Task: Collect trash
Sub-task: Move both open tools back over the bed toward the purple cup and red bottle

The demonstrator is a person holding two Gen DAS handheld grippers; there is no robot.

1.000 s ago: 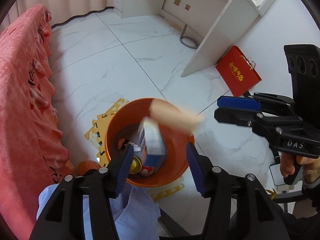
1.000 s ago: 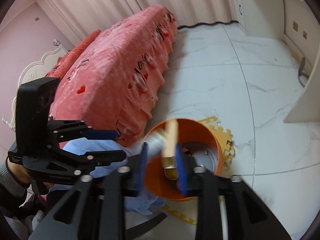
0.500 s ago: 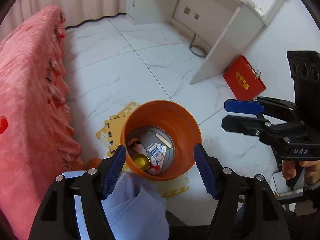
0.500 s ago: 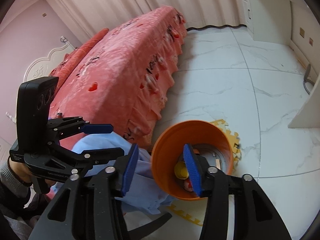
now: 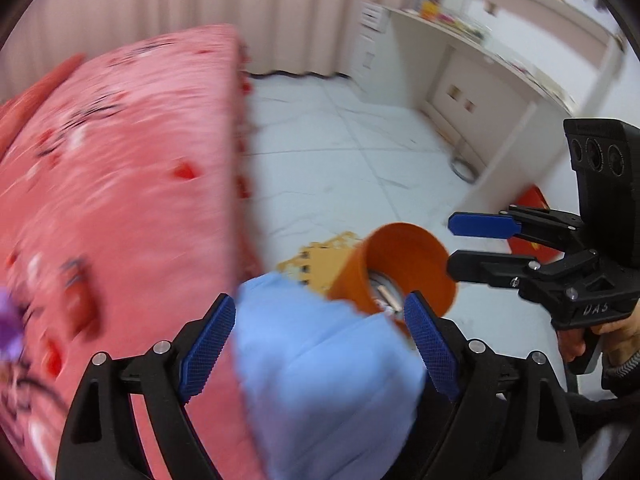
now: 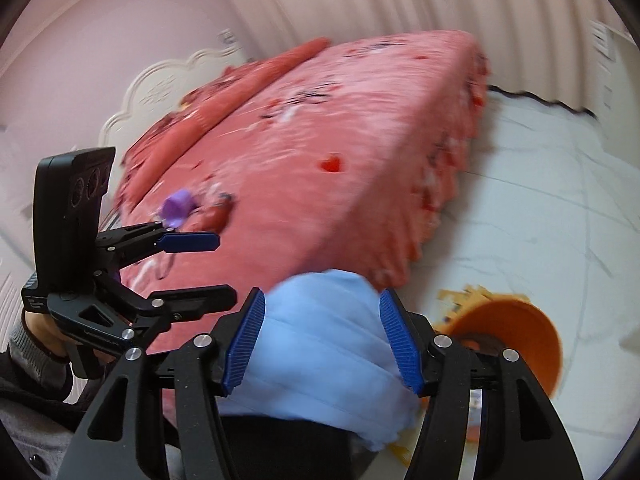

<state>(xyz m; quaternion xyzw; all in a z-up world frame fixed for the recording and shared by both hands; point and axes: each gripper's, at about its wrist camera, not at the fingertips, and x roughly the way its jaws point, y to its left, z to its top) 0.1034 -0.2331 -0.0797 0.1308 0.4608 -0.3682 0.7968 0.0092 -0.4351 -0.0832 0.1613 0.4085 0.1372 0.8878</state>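
Left gripper [image 5: 316, 344]: jaws wide, ribbed blue pads, nothing held
Right gripper [image 6: 322, 344]: same
Bin [image 5: 404, 264]: round, smooth orange, on floor
Bed [image 6: 320, 152]: fuzzy pink cover

Left gripper [image 5: 318, 340]: black skeletal frame with triangular cut-outs; silver screw heads at the pivots; blue cross-hatched finger pads [image 5: 206, 340]. Right gripper [image 6: 322, 338]: same black frame; blue ribbed pads [image 6: 245, 342]; white lettering on its body, seen from the left wrist; black three-lens camera block on top. Hands: bare skin; grey knit cuffs.
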